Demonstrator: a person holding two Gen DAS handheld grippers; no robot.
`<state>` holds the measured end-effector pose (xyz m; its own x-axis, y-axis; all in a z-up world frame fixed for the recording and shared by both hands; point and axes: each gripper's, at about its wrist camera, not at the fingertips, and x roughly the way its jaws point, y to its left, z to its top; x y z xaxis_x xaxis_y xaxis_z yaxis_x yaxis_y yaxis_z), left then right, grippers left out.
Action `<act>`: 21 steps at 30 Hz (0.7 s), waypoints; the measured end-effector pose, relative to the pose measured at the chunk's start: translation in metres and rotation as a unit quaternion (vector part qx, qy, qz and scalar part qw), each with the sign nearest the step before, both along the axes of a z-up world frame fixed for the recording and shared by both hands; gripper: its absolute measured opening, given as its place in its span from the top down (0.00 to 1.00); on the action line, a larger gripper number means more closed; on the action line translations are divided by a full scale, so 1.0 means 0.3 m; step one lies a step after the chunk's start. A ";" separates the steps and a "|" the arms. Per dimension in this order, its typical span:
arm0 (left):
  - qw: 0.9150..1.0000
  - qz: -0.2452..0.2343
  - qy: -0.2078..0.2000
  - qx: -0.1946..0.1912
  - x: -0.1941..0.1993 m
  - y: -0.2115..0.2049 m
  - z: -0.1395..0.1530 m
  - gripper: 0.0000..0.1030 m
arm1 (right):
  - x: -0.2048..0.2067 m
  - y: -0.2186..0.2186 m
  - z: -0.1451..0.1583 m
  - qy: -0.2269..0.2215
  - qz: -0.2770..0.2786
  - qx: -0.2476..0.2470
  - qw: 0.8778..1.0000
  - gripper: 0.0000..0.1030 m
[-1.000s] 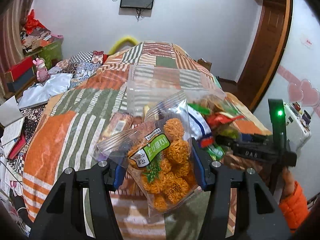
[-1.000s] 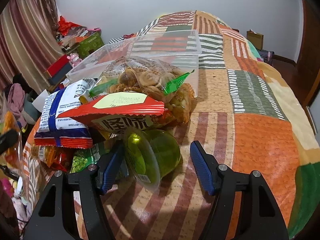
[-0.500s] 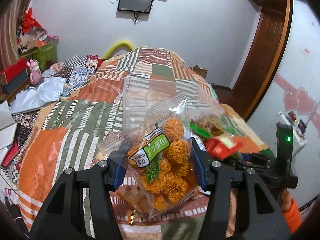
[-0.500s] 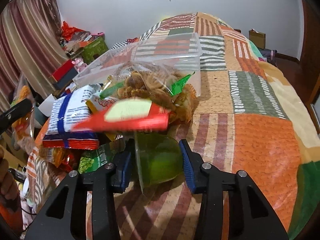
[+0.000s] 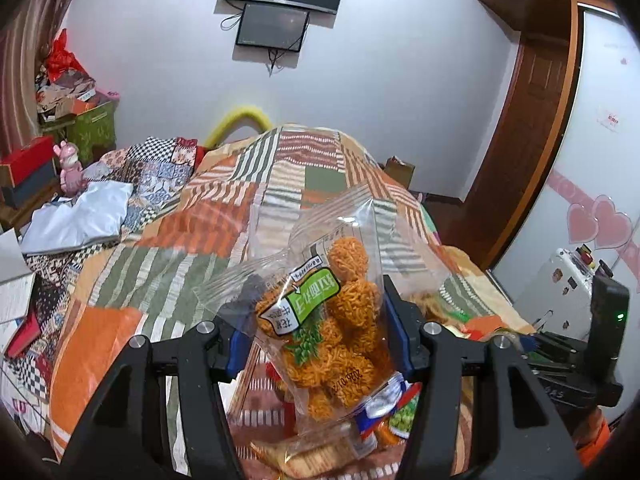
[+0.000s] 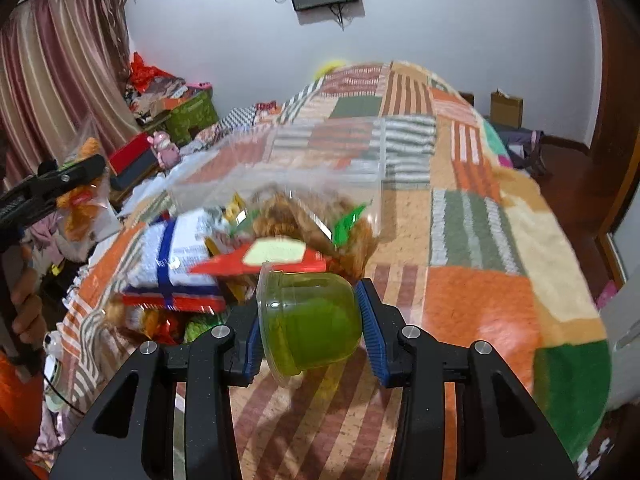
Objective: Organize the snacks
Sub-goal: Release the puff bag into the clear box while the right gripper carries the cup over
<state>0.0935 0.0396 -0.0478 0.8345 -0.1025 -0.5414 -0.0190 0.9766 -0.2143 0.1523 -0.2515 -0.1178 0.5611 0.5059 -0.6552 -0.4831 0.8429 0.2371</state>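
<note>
1. Snacks are split between the two grippers: the left gripper (image 5: pixel 316 340) has its fingers (image 5: pixel 394 332) clamped on a clear bag of orange noodle balls (image 5: pixel 340 328), which stands upright between the blue pads with its green label facing the camera.
2. The right gripper (image 6: pixel 310 330) has its fingers (image 6: pixel 370 332) clamped on a green jelly cup (image 6: pixel 310 322), tipped on its side with the lid rim toward 9 o'clock, held above the patchwork bed cover (image 6: pixel 476 312).
3. At 12 o'clock just beyond the jelly cup lies the snack pile: a red packet (image 6: pixel 264 264), and at 10 o'clock a blue-and-white packet (image 6: pixel 176 252).
4. Behind the pile, further toward 12 o'clock, sits a clear plastic bin (image 6: pixel 320 160) on the bed; the right wrist view is blurred there.
5. In the left wrist view, more packets (image 5: pixel 384 420) lie below the held bag at 6 o'clock, and the bin (image 5: pixel 276 216) shows behind it at 12 o'clock.
6. Far off at 12 o'clock, a dark screen (image 5: pixel 274 26) hangs on the white wall.
</note>
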 end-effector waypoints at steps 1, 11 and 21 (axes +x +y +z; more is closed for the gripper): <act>1.000 -0.002 -0.003 0.002 0.011 -0.003 0.010 0.46 | -0.002 0.000 0.011 -0.004 0.001 0.003 1.000 0.62; 0.999 -0.018 -0.015 0.022 0.126 -0.032 0.054 0.46 | 0.096 0.062 0.109 -0.044 0.019 0.019 0.999 0.62; 0.999 -0.021 0.010 0.024 0.298 0.000 0.024 0.46 | 0.268 0.125 0.094 -0.033 0.012 0.032 0.999 0.62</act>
